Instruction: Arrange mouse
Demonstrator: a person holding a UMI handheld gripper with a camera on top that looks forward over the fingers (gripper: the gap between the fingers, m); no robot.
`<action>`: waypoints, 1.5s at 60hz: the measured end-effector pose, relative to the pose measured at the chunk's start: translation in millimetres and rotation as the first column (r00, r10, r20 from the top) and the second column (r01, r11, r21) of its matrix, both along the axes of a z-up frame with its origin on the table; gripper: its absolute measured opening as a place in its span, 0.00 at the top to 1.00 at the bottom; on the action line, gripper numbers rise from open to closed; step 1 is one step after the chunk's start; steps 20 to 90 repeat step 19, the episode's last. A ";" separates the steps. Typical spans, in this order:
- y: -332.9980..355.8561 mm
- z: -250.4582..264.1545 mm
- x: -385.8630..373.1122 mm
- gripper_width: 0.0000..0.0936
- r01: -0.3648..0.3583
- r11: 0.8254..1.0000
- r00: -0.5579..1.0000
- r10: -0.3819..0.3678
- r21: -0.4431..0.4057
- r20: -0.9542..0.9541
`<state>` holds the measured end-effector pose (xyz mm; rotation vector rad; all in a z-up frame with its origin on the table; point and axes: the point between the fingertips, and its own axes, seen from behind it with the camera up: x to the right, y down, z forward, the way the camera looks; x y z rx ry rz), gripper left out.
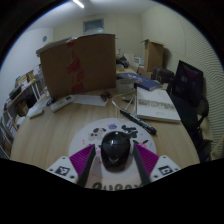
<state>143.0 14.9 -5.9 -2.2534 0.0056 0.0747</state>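
Note:
A black mouse [115, 150] sits between my gripper's [116, 158] two fingers, with the magenta pads [86, 160] pressing on its left and right sides. The gripper is shut on it. Under and ahead of the mouse lies a round white mat [100, 130] on the wooden table [45, 135]. The rear of the mouse is hidden below the fingers.
A black elongated object [131, 121] lies on the mat's far right. Beyond are a white keyboard [80, 100], a large cardboard box [78, 62], stacked papers [156, 105] and a dark monitor [188, 80] at the right. Clutter lines the table's left edge.

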 end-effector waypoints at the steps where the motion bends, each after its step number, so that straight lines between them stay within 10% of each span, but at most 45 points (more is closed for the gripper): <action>1: -1.8 4.4 -1.3 0.09 0.004 1.000 1.000 -0.004 0.004 -0.004; 19: -105.1 110.5 -34.7 0.11 0.087 0.994 0.996 -0.085 0.073 -0.025; 90: -105.1 110.5 -34.7 0.11 0.087 0.994 0.996 -0.085 0.073 -0.025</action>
